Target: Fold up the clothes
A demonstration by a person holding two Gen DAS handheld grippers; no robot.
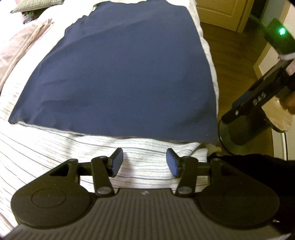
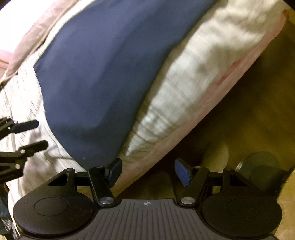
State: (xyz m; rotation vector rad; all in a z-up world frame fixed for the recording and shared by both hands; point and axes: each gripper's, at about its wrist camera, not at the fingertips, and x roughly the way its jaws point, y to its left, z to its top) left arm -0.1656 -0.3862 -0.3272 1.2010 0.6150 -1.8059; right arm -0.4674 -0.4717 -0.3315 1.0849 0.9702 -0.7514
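My left gripper stands open at lower centre of the left wrist view, nothing between its jaws. Its pads are flat blue rectangles on black linkage arms. It hangs over the striped sheet, not touching the cloth.

The cloth is navy, smooth and matte, spread flat with only faint creases. It fills the middle and upper part of that view. Its near hem runs across the frame just above my left gripper's pads, apart from them. Its right edge lies close to the bed's right side.

The sheet is white with thin grey stripes, lightly rumpled. A pink blanket is bunched at the upper left. A grey pillow sits at the top left corner.

My right gripper is also open and empty, at lower centre of the right wrist view. That view is blurred. The cloth's corner reaches down to just above and left of the gripper's left pad; I cannot tell whether they touch. The gripper's gap sits over the mattress edge, a pinkish band running diagonally, with wooden floor to the right.

No containers are in view. A black fan base stands on the floor at the right of the left wrist view.
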